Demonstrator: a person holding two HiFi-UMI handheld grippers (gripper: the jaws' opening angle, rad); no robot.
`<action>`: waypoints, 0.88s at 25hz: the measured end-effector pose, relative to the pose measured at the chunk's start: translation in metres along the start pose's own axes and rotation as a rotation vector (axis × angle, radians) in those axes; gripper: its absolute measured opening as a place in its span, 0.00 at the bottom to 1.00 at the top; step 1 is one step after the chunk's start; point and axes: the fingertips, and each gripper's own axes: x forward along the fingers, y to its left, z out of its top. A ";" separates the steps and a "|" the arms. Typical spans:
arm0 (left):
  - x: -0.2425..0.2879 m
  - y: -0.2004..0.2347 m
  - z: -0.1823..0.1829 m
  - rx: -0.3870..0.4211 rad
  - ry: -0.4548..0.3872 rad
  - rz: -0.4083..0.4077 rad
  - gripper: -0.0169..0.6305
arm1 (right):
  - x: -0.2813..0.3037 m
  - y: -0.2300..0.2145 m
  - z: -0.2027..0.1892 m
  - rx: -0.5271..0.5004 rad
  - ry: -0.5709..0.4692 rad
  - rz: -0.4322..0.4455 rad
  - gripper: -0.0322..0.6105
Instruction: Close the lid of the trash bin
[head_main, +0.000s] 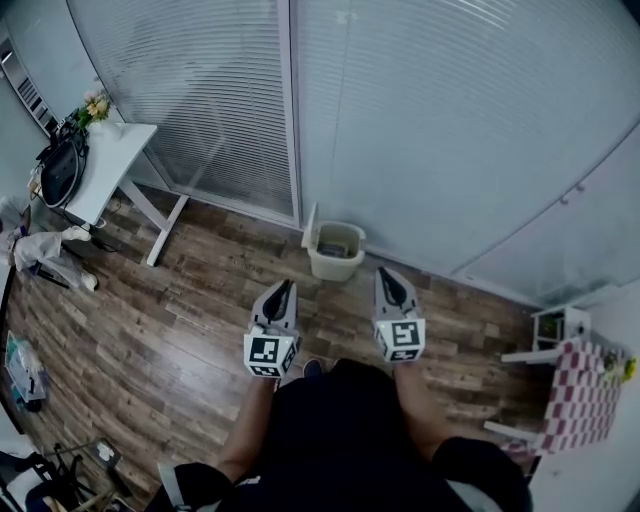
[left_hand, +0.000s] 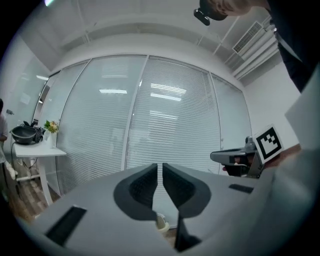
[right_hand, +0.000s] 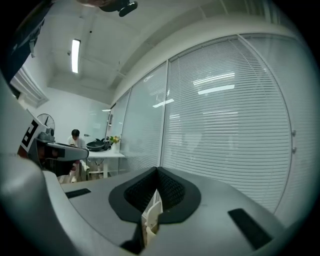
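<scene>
Wood-plank floor (head_main: 180, 330), glass walls (head_main: 560, 200) with white blinds (head_main: 430, 110), white table (head_main: 110, 165) at left, ceiling strip light (right_hand: 75, 55)

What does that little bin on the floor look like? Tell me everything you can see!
The small cream plastic-looking trash bin is a box shape with rounded corners. It stands upright on the brown wooden plank floor, close to the glass wall with white blinds. Its flat lid is open and stands up along the bin's left edge in the head view. Something greyish shows inside, too small to make out. Only the floor touches it.
</scene>
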 end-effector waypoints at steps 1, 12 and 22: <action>0.000 0.001 0.001 0.004 -0.006 -0.002 0.05 | 0.000 0.000 -0.001 0.001 0.002 -0.007 0.05; 0.009 -0.002 -0.017 -0.049 0.019 -0.005 0.46 | -0.024 -0.009 -0.015 0.031 0.022 -0.081 0.05; 0.036 0.002 -0.034 -0.063 0.054 -0.027 0.46 | -0.001 -0.029 -0.027 0.044 0.016 -0.089 0.06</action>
